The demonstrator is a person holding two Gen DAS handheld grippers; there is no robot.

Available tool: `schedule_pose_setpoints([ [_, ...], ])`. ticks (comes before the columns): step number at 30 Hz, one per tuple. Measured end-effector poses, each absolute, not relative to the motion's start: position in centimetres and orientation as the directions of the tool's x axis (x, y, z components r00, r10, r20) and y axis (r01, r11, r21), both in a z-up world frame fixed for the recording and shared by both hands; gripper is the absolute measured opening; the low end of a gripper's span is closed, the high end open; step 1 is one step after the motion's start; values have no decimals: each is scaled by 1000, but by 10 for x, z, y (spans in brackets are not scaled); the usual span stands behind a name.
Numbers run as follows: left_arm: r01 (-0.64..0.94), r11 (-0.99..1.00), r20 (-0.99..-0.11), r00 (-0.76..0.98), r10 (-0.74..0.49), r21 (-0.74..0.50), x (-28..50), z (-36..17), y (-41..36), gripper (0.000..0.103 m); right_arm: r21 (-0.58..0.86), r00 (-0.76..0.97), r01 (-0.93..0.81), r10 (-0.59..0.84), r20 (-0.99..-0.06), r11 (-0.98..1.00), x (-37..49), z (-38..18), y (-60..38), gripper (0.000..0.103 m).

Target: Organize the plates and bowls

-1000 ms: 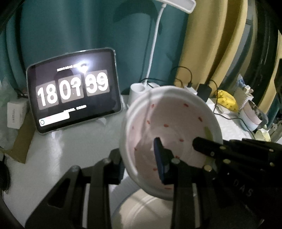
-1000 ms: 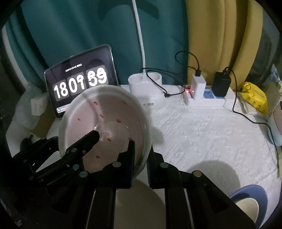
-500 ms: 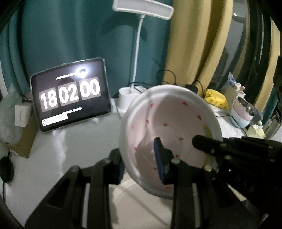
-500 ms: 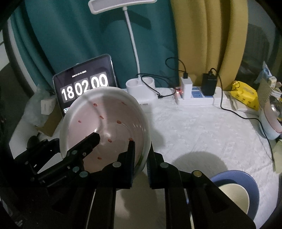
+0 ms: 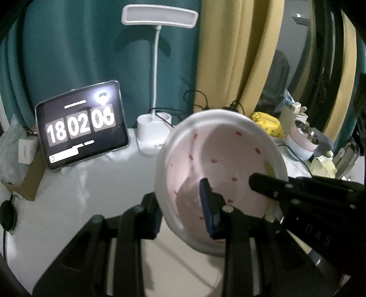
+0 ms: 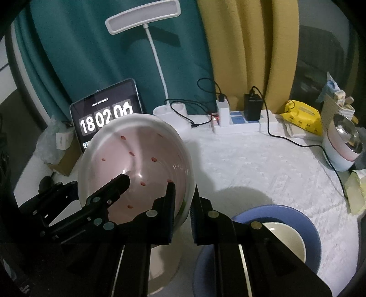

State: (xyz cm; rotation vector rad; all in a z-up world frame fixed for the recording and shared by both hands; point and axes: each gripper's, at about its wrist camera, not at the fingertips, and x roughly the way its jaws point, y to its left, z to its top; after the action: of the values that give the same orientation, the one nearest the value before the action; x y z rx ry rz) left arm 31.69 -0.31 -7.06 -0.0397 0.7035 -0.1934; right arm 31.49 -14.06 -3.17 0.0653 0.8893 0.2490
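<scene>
white glazed ceramic bowl with small red specks (image 5: 219, 164), pale pink inside, sits tilted in the middle of the left wrist view and at centre left of the right wrist view (image 6: 137, 164), lifted clear of the white textured counter (image 6: 263, 164) with its opening turned toward the cameras. both claws grip it at once. the left claw (image 5: 183, 205) is clamped on the bowl's lower left wall, one black finger inside with a blue pad (image 5: 207, 205) against the pink surface and the other finger outside the rim. the right claw (image 6: 183, 205) is pinched tight on the opposite rim, one finger inside and one outside; in the left wrist view it shows as a black finger reaching in from the right edge (image 5: 270, 185).

at the lower right of the right wrist view a round blue plate (image 6: 313, 233) lies on the counter with a cream-coloured dish (image 6: 286, 237) resting in it, just beside the right claw. a pale dish shape below the held bowl is too blurred to make out.

toward the upper left of both frames a dark tablet showing a flip clock (image 5: 82, 123) leans against a teal curtain (image 5: 68, 45). a white desk lamp on a thin stalk (image 5: 157, 20) rises in the upper middle. a white power strip with chargers plugged in (image 6: 242, 123) sits at the back of the counter, and a yellow packet (image 6: 302, 116) lies at the right.
</scene>
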Motion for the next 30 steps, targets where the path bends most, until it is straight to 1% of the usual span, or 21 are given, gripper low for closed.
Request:
schedule_pose_setpoints([
  [15,198,975,-640,738,-215,-98,298,-63,-41,30,173,630,-156,233,-741,973,292,-24,-178,12],
  [30,279,957,-668,698,-258,-79,279,-72,-100,30,180,655,-85,191,-731,980,265,-23,-235,12],
])
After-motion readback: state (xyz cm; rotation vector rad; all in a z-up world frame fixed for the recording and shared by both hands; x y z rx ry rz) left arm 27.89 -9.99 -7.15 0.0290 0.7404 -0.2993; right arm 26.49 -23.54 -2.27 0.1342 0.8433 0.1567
